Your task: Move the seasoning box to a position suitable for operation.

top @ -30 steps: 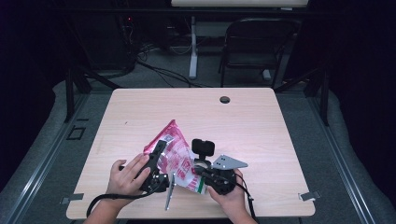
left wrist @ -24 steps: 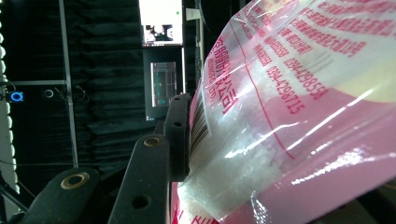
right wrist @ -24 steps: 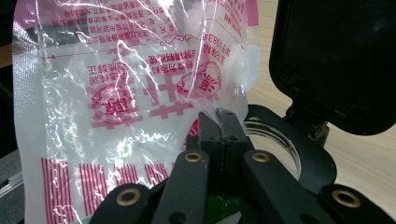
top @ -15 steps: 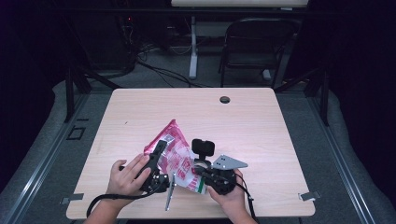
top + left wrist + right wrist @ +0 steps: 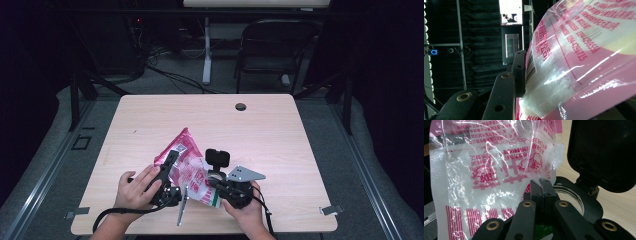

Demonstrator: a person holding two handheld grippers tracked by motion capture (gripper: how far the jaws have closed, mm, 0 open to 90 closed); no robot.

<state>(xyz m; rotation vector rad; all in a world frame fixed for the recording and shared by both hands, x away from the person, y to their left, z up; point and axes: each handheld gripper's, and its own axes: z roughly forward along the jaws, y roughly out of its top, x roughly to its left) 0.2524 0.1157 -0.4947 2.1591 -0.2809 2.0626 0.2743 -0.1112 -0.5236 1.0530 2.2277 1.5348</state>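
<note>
Meanwhile nothing is shifting between the earlier high views and this one: both hands are staying put, so the pink-and-clear plastic bag (image 5: 186, 165) is being held steady near the table's (image 5: 300, 150) front edge rather than worked. The left gripper (image 5: 167, 165) is pinching the bag's bulk, and the right gripper (image 5: 541, 185), pressed together, is nipping its lower edge. Its long axis is running diagonally, its pointed end aiming up and away from the person.

The high view looked down from 6 o'clock over the worktop (image 5: 280, 130) — both gripper views sat close against one shared pink bag (image 5: 187, 162).
</note>
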